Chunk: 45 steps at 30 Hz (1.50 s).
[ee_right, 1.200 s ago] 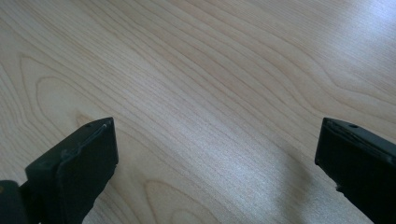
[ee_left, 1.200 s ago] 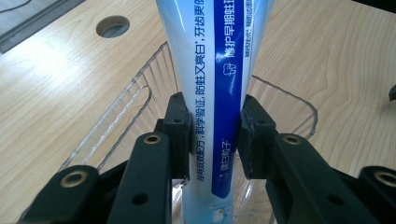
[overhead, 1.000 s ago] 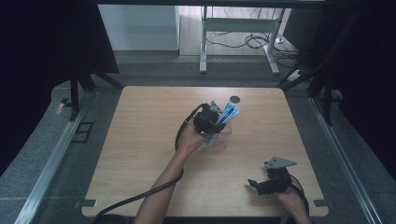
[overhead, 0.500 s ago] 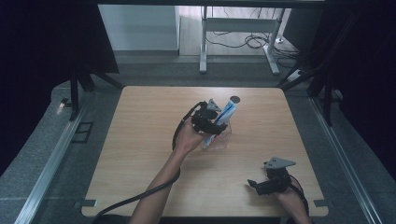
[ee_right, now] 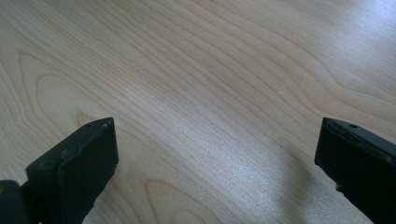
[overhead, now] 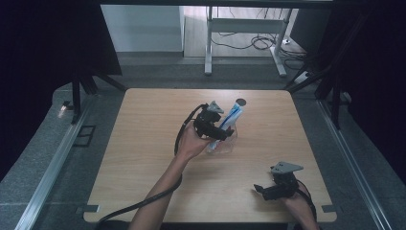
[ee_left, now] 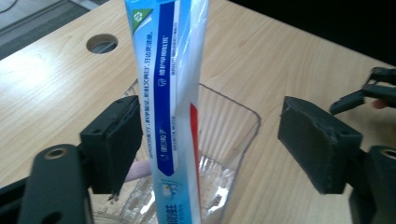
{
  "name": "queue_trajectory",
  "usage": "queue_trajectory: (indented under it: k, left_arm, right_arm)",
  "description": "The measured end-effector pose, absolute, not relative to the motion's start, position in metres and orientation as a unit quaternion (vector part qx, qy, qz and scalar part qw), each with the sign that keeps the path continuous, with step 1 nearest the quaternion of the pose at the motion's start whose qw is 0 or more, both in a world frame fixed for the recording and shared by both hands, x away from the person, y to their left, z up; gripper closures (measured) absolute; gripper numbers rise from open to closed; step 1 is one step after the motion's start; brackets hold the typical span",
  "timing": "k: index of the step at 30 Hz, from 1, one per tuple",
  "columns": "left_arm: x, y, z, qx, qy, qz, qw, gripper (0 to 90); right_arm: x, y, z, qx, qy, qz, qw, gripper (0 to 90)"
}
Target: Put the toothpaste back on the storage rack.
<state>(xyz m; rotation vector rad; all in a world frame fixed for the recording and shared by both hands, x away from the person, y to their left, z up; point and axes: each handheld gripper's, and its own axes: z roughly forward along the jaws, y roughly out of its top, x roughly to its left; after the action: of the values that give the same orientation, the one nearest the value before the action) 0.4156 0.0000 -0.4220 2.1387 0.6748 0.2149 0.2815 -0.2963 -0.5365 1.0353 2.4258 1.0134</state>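
I saw a glossy plastic toothpaste tube [ee_left: 170, 93] standing in a clear, ribbed plastic cup [ee_left: 233, 126], both catching the light. The table [ee_right: 224, 84] under my grippers was pale, smooth wood with visible grain, and the jaw pads looked matt black.

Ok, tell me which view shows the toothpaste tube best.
The left gripper view: the toothpaste tube stands close up in the clear cup, its print visible, between the open jaws of the left gripper. The high view shows it small. The right gripper view shows bare table.
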Motion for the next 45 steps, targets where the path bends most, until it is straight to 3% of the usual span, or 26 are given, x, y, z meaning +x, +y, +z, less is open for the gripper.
queue_trajectory:
  k: [11, 45]
  left_arm:
    - [0.402, 0.01, -0.42, 0.862, 0.258, 0.095, 0.426, 13.4]
    - [0.374, 0.04, -0.425, 0.862, 0.257, 0.118, 0.422, 13.3]
  right_arm:
    - [0.281, -0.296, -0.536, 0.361, 0.848, 0.355, 0.16, 0.0]
    - [0.281, -0.294, -0.537, 0.36, 0.847, 0.355, 0.161, 0.0]
